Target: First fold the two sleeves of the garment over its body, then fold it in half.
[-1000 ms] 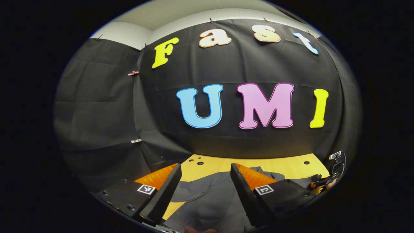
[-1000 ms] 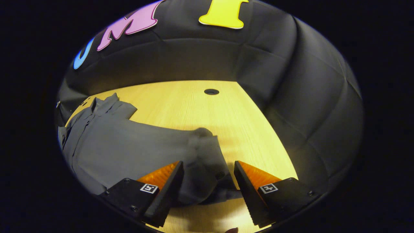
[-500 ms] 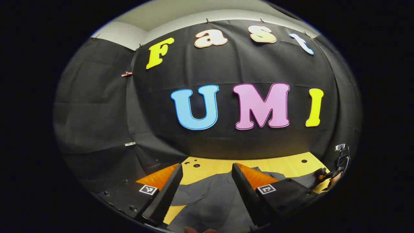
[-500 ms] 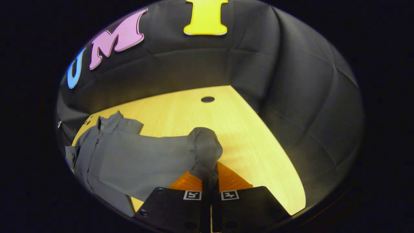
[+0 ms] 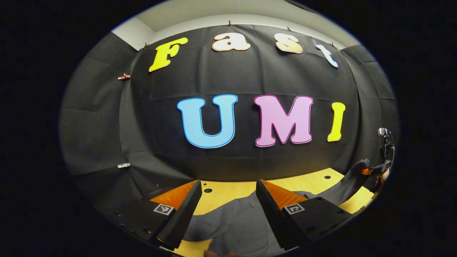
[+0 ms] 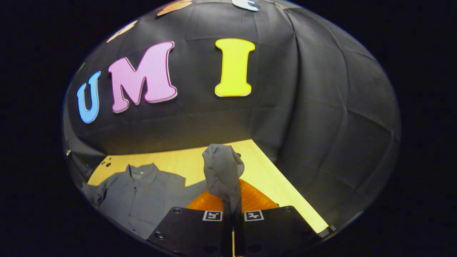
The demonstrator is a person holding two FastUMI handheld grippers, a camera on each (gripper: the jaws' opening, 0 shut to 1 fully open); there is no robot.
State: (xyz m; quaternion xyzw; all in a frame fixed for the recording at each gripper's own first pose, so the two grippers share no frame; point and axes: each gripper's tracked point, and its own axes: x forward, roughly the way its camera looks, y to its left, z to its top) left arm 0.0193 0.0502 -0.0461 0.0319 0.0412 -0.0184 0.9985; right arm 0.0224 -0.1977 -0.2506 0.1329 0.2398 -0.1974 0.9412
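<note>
Now the right gripper [image 6: 232, 210] is clamped on the sleeve [image 6: 223, 169], lifted near the table's [image 6: 282, 192] right edge; the shirt [image 6: 142, 196] lies to its left. The left gripper [image 5: 226, 207] hangs wide open, holding nothing, over the shirt.

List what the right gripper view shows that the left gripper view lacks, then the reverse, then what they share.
Right gripper view: the collar and button front of the grey garment, and the right hand-held gripper shut on the bunched sleeve end. Left gripper view: the left hand-held gripper open above the garment's body, and the sleeve seen from the side, stretched up off the table. Shared: garment, sleeve, wooden table.
</note>
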